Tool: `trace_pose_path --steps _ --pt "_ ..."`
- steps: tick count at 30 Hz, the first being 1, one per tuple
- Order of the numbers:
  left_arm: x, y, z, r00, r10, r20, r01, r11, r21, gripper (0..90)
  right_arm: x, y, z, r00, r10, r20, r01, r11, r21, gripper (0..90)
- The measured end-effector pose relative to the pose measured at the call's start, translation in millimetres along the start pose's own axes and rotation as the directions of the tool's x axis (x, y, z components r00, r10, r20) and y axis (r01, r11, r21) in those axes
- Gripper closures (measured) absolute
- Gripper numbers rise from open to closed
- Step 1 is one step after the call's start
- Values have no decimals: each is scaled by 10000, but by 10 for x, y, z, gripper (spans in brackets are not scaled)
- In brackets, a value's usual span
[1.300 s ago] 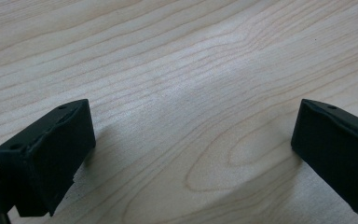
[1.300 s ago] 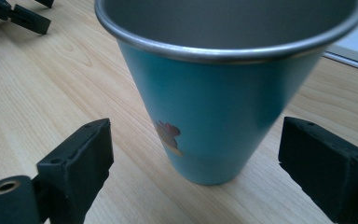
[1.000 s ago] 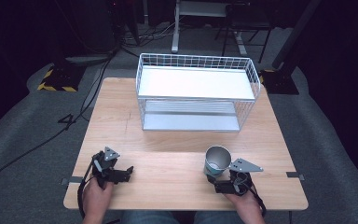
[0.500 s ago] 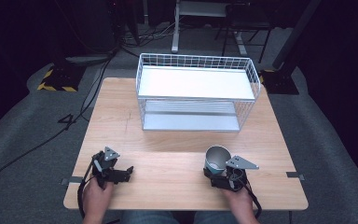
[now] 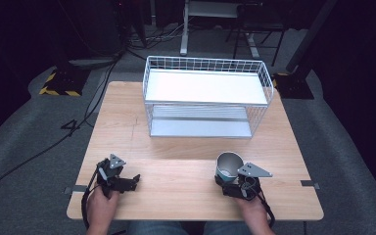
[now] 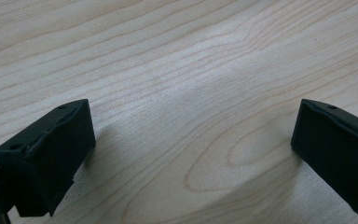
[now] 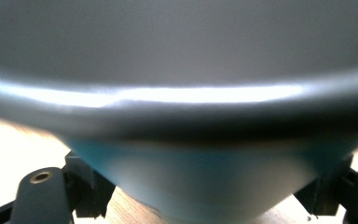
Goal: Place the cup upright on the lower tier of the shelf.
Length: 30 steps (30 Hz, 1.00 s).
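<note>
A grey cup (image 5: 228, 164) with a pale blue outside stands on the wooden table (image 5: 176, 152) at the front right. My right gripper (image 5: 223, 177) is shut on its lower part. In the right gripper view the cup (image 7: 182, 177) looms very close. Its narrow base sits between the two black jaws of the right gripper (image 7: 205, 196), which press on either side. My left gripper (image 5: 135, 182) rests at the front left, open, with nothing in it. In its own view the left gripper (image 6: 193, 126) has its jaws wide apart over bare wood (image 6: 182, 56).
A white wire rack (image 5: 204, 64) with two shelves stands at the back middle of the table. Bare wood lies between the rack and both grippers. Dark floor, cables and stands surround the table.
The right gripper has shifted a little to the left at the cup. The left gripper has not moved.
</note>
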<state>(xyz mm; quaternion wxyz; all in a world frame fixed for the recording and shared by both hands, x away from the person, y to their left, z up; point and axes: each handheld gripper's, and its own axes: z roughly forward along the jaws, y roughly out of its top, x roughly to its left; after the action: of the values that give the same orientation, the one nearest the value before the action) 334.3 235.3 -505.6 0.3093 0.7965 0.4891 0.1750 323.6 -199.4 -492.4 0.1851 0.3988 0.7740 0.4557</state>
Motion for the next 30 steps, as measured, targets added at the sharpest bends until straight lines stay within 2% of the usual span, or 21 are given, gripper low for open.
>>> trace_pose_path --steps 6,10,18,23,30 --pt "0 0 0 10000 2 -2 -2 10000 1 1 -29 94 -19 10000 -12 -40 11 10000 -55 218" --pt "0 0 0 10000 10 -11 -10 10000 -1 1 -52 234 -1 9999 -69 -103 68 10000 -73 218" --pt "0 -1 0 10000 8 -21 -8 10000 -9 1 -109 470 105 9997 -195 -138 194 9998 -98 218" --pt "-1 -1 0 10000 -6 -21 6 10000 -5 1 -163 659 230 9997 -181 -154 180 9998 -79 218" --pt "0 -1 0 10000 6 -20 -6 10000 -6 1 -218 804 382 9998 -138 -115 137 9999 -50 218"
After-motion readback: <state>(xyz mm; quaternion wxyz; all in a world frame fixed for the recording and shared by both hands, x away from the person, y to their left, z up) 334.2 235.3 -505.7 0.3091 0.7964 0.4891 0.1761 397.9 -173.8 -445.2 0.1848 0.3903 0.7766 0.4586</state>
